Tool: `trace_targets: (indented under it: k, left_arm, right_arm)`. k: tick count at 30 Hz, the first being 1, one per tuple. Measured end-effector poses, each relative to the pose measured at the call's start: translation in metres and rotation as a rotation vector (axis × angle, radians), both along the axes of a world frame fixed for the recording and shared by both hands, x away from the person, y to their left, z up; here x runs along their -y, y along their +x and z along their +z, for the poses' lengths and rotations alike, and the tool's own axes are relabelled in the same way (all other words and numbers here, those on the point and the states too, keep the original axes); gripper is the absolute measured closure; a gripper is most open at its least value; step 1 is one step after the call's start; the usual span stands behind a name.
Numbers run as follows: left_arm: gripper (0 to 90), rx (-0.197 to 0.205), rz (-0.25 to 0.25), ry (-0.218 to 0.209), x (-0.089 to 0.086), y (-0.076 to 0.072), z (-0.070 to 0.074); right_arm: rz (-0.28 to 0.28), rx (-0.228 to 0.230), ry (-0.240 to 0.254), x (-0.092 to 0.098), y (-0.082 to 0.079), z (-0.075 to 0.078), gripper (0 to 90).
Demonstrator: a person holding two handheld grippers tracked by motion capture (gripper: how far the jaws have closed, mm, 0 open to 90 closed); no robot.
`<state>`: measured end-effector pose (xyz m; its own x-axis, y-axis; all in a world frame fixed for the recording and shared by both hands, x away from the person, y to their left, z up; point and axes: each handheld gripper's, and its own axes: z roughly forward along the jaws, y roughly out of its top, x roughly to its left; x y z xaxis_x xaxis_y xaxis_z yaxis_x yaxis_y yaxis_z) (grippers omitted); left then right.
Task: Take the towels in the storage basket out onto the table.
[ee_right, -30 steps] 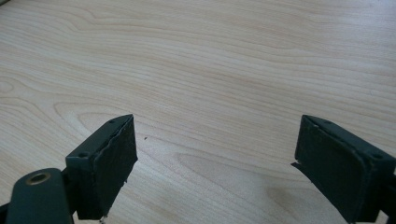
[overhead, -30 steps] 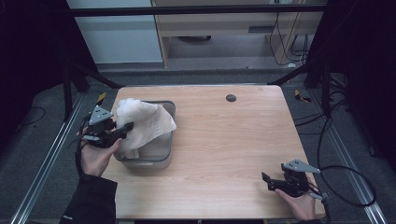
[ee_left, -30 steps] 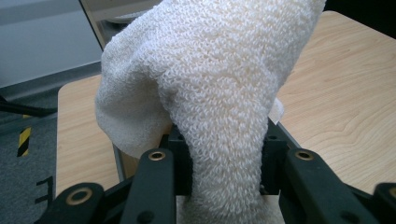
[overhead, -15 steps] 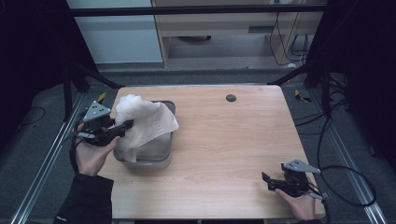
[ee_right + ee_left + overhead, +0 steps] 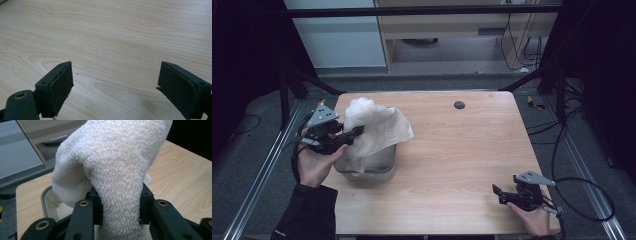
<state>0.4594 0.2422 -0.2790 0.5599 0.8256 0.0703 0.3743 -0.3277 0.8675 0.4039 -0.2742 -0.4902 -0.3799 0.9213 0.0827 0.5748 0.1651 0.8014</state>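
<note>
High view: the wooden table carries a grey metal tub near its 9 o'clock edge. A white terry towel hangs lifted above the tub, its lower folds draping over the tub's far rim and mouth, so most of the inside is hidden. The left gripper, held in the left hand at the tub's 9 o'clock side, has its jaws clamped on the towel's near edge. A small dark round disc sits near the table's 12 o'clock edge, well apart from the tub. The right gripper rests low over the table's 5 o'clock corner, held by the right hand, with its cable looping off the table edge. Beyond the table stand a pale cabinet and a wooden shelf unit.

Left gripper view: the towel bulges up between the 2 black jaws, pinched tight and blocking most of what lies ahead. At 8 o'clock a corner of the tub shows beneath the cloth; bare table lies at 3 o'clock.

Right gripper view: the 2 jaws stand wide apart, with nothing but wood grain between them.
</note>
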Motion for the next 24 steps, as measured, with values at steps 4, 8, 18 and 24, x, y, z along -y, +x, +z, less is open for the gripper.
trace_targets:
  k: [4,8,18,24]
  left_arm:
    - [65.8,0.011,-0.017,0.000,0.008,-0.001,0.005]
    - [65.8,0.012,-0.030,-0.010,0.016,-0.001,0.008]
    - [65.8,0.015,-0.072,-0.005,0.037,0.000,0.014]
    - [65.9,0.026,-0.104,0.008,0.052,0.001,0.017]
  right_arm:
    - [-0.001,0.003,0.000,0.000,0.000,0.000,12.7]
    - [-0.001,0.005,-0.003,0.000,0.000,0.000,12.7]
    - [-0.002,0.008,0.001,0.000,-0.001,0.001,12.8]
    - [-0.001,0.005,0.010,0.000,-0.001,0.001,12.8]
